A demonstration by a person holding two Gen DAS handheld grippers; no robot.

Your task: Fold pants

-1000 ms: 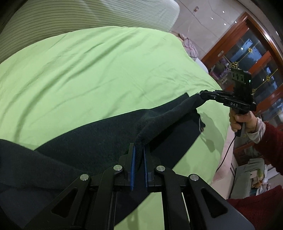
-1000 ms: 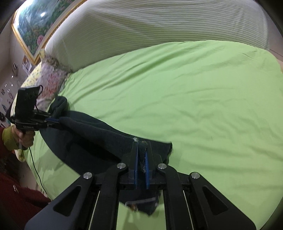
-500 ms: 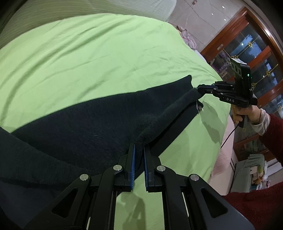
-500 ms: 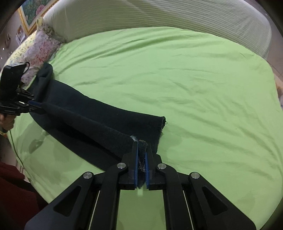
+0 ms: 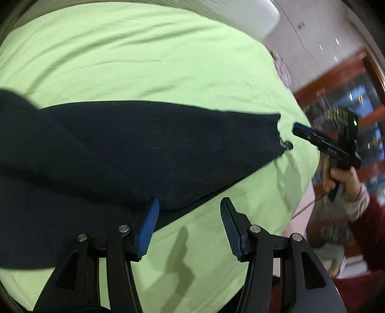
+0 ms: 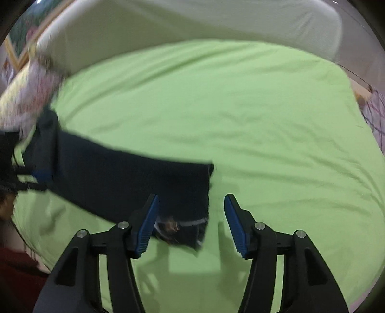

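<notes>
Dark pants (image 5: 149, 149) lie flat along the near part of the green bedsheet (image 5: 144, 55), a long band running across the bed, hem end (image 6: 207, 187) toward the right-hand side.

Left gripper (image 5: 190, 226): jaws opening, nothing pinched; its left pad sits over the cloth edge, the right over bare sheet. Right gripper (image 6: 191, 221): jaws opening too, the pants' corner lying loose between the fingers, not pressed.

Step in hand, as I judge it: letting go after laying a fold. Best done by lifting clear straight up so the pads don't snag the fleecy cloth and drag the edge; then check the long edges line up.

Room: wide bare sheet beyond the pants. Near edge of the bed is close under both grippers. Striped bedding (image 6: 192, 21) at the far end, floral pillow (image 6: 26, 94) at one side.
</notes>
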